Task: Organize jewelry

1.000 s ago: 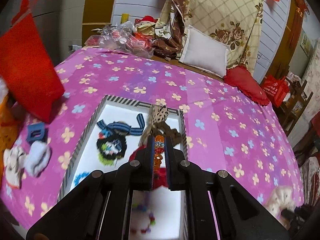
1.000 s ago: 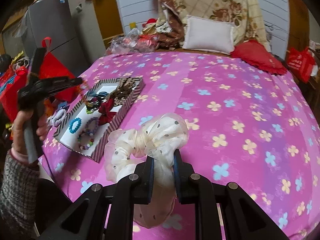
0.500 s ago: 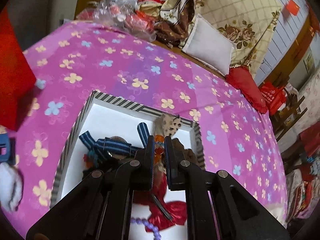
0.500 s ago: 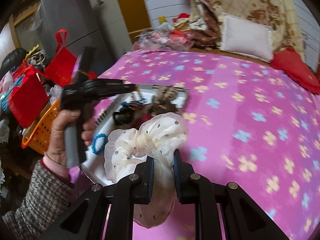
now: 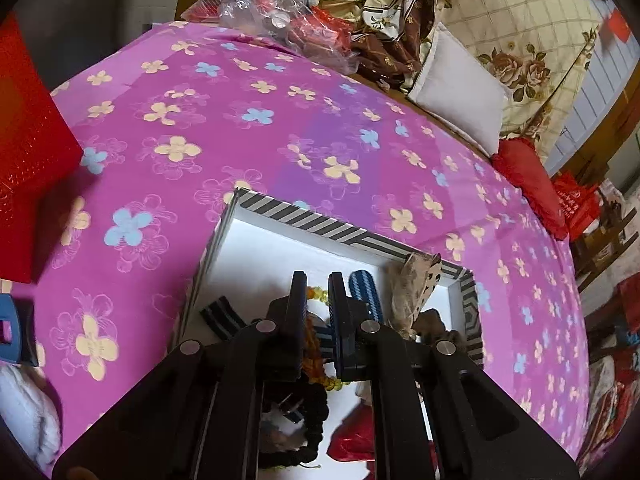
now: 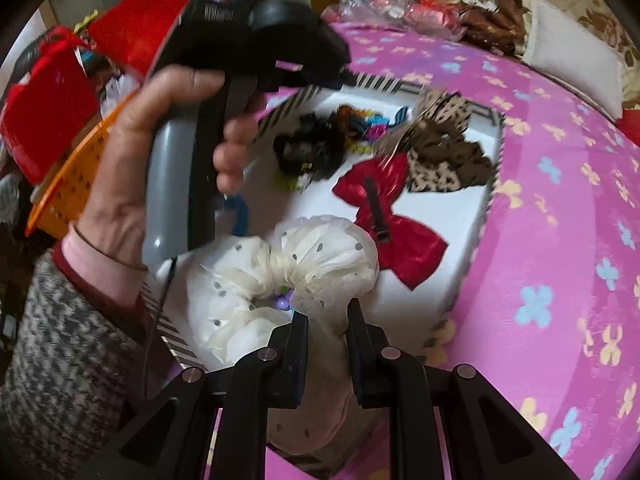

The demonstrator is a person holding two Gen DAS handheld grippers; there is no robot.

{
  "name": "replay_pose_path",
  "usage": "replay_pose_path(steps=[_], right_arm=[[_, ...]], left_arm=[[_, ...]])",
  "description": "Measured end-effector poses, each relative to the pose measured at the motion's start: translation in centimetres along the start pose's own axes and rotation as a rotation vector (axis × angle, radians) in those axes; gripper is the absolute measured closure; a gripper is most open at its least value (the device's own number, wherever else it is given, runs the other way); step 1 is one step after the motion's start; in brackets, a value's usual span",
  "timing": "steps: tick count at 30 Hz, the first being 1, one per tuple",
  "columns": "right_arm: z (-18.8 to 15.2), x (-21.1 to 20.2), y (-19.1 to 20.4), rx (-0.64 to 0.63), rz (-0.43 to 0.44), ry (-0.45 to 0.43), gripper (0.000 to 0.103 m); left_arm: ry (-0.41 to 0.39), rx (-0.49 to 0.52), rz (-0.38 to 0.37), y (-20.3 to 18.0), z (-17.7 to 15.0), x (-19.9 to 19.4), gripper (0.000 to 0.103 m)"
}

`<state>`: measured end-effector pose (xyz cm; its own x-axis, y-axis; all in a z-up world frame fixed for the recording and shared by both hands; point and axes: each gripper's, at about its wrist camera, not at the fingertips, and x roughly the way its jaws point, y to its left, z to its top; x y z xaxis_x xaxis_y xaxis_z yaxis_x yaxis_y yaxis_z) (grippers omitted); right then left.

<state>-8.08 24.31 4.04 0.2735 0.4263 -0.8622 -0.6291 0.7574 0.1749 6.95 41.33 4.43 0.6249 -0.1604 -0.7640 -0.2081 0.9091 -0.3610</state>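
Ahead of the tongs a pink bedspread [image 5: 256, 152] with yellow and blue flowers covers the bed. Far beyond them, by the wall, lie a white pillow [image 5: 460, 96], a checked quilt [image 5: 532, 36] with roses and a heap of plastic bags [image 5: 280, 16]. A red cushion [image 5: 528, 184] is off to their right, a red bag [image 5: 28, 152] to their left. An orange basket [image 6: 68, 176] stands left of the tongs.

Bright daylight, fisheye warp, motion blur
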Motion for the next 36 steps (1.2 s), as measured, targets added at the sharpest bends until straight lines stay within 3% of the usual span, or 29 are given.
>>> replay_pose_path(steps=[2, 5, 7, 9, 14, 18, 21, 22, 26, 31, 33, 36], right_arm=[[-0.1, 0.5, 0.3, -0.012, -0.023, 0.005, 0.087], [-0.2, 0.7, 0.6, -0.026, -0.072, 0.006, 0.082], [-0.2, 0.2, 0.4, -0.015, -0.083, -0.013, 0.060], [-0.1, -0.7, 0.1, -0.007, -0.089, -0.045, 0.049], [-0.3, -2.6, 0.3, -0.012, -0.101, -0.090, 0.049], [-1.2, -2.1, 1.6, -0.053, -0.085, -0.047, 0.051], [-1.4, -0.5, 2.9, -0.098, -0.091, 0.000, 0.071], [-1.2, 0.1, 3.5, -0.112, -0.088, 0.006, 0.072], [0.9, 1.7, 5.0, -0.159, -0.068, -0.015, 0.073], [3.4, 2.6, 4.9, -0.099, -0.007, -0.033, 0.073], [3.1, 1.3, 4.3, -0.071, 0.007, -0.049, 0.073], [2.1, -1.7, 3.4, -0.044, -0.046, -0.106, 0.070]], left_arm=[[-0.003, 0.013, 0.002, -0.2, 0.0, -0.3, 0.094], [-0.038, 0.047, 0.017, -1.0, 0.0, -1.4, 0.084], [-0.070, 0.059, 0.021, -1.5, 0.1, -2.3, 0.072], [-0.099, 0.061, 0.020, -1.7, 0.2, -3.2, 0.067], [-0.147, 0.072, 0.048, -1.7, 0.3, -4.8, 0.067], [-0.171, 0.044, 0.073, -0.7, 0.6, -5.8, 0.067], [-0.190, 0.025, 0.110, 0.2, 0.6, -6.6, 0.067], [-0.196, 0.022, 0.118, 0.3, 0.6, -6.8, 0.067], [-0.226, -0.002, 0.138, 1.3, 0.8, -8.1, 0.067], [-0.270, -0.039, 0.154, 2.6, 1.0, -10.1, 0.066], [-0.287, -0.054, 0.151, 3.0, 1.0, -10.6, 0.062], [-0.304, -0.064, 0.158, 2.9, 0.9, -10.6, 0.061]])
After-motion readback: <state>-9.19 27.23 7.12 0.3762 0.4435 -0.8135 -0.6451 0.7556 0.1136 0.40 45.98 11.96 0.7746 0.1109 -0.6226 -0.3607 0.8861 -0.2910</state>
